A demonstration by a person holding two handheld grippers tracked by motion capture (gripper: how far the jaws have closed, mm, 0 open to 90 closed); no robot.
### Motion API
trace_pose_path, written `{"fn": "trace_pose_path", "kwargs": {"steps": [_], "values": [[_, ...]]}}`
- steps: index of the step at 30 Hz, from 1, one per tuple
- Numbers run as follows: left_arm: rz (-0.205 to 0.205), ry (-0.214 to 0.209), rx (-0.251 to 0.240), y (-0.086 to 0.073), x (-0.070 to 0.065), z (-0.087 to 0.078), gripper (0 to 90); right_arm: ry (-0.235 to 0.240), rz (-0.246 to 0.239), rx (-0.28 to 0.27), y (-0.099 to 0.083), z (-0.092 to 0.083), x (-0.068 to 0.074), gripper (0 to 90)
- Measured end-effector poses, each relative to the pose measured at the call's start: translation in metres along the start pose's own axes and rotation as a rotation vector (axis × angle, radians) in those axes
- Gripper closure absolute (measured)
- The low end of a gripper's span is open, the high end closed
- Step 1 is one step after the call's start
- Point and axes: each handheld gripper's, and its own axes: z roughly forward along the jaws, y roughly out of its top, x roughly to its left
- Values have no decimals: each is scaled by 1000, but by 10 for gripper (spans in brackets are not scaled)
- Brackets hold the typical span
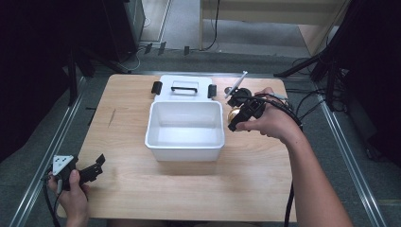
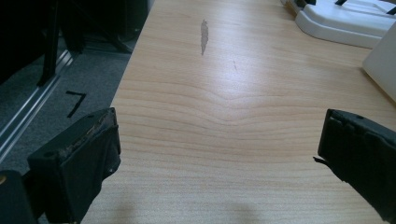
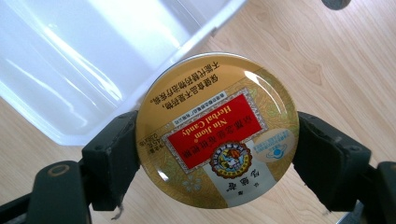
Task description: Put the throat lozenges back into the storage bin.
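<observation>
A round gold candy tin (image 3: 217,116) with a red label is clamped flat between the two black jaws of my right gripper (image 3: 217,156). In the high view the tin (image 1: 233,115) hangs just right of the open white plastic box (image 1: 150,124), with my right gripper (image 1: 238,119) shut on it above the wood. In the right gripper view the box's corner (image 3: 84,70) lies under and beyond the tin. My left gripper (image 1: 97,166) rests near the table's front left corner. Its jaws stand wide apart over bare wood (image 2: 219,149), with nothing between them.
The box's white lid (image 1: 185,87) with black clasps lies flat behind the box. A small black round part and a silvery stick (image 1: 236,87) lie at the back right, just beyond my right hand. A dark scuff (image 2: 204,36) marks the wooden tabletop at left.
</observation>
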Motion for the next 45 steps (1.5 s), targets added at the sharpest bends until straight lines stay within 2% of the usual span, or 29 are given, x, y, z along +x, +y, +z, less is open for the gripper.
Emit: {"fn": "trace_pose_path", "kwargs": {"steps": [13, 26, 45], "values": [[0, 2, 3, 0, 0, 0, 0, 4, -46, -6, 20, -5, 12, 211], [-3, 0, 4, 0, 1, 0, 0, 12, -109, -22, 40, 6, 29, 210], [-10, -2, 1, 0, 1, 0, 0, 37, -159, -14, 55, 23, 41, 210]]}}
